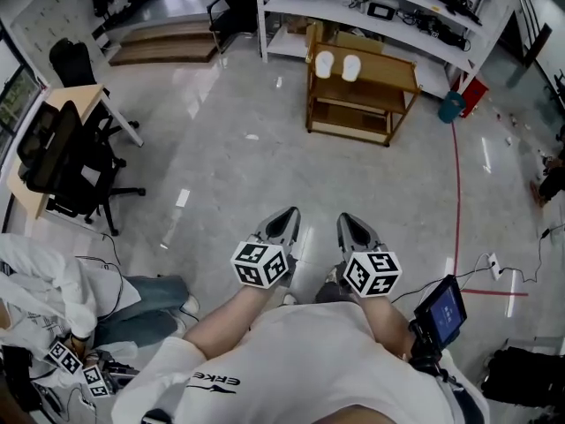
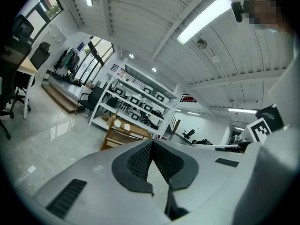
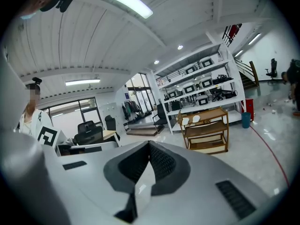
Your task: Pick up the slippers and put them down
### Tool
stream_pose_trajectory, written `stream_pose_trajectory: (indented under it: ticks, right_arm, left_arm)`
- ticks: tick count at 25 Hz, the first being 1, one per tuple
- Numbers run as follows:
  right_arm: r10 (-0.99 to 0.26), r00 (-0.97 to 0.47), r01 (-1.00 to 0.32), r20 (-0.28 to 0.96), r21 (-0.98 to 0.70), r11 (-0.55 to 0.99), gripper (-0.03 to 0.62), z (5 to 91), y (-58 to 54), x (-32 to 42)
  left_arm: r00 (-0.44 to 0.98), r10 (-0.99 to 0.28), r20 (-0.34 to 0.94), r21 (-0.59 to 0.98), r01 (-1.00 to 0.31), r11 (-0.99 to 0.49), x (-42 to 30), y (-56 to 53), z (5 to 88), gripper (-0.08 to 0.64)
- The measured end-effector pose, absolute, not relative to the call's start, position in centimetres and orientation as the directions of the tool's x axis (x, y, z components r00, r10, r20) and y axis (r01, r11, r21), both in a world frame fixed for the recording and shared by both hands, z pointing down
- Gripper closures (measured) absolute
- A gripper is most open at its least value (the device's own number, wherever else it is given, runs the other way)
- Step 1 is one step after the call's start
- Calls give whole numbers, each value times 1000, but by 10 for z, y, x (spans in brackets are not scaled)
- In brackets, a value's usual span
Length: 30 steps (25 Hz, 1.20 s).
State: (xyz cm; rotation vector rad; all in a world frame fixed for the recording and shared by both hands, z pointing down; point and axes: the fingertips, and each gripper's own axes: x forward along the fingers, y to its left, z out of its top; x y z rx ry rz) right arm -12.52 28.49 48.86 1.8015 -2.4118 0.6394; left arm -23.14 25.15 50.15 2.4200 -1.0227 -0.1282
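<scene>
A lab: white shelving (image 1: 380,26) loaded with electronics, a desk (image 1: 75,101), office chairs (image 1: 84,179).

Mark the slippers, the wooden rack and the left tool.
slippers (image 1: 325,64), head view, middle of the left-hand slipper.
wooden rack (image 1: 390,71), head view, bare part of its top shelf.
left tool (image 1: 290,212), head view, where its shut tips meet.

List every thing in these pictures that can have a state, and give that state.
left gripper: shut, empty.
right gripper: shut, empty.
slippers: side by side on the top shelf of the wooden rack, untouched.
small screen: lit.
</scene>
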Motion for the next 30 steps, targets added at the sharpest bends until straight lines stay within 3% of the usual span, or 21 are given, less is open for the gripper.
stream_pose_trajectory:
  ticks: [30]
  right_arm:
    - [-863,-434,-876,261,-345,336,597,489,130,1]
  left_arm:
    - [624,-773,114,425,-734,-530,-112,107,488,566]
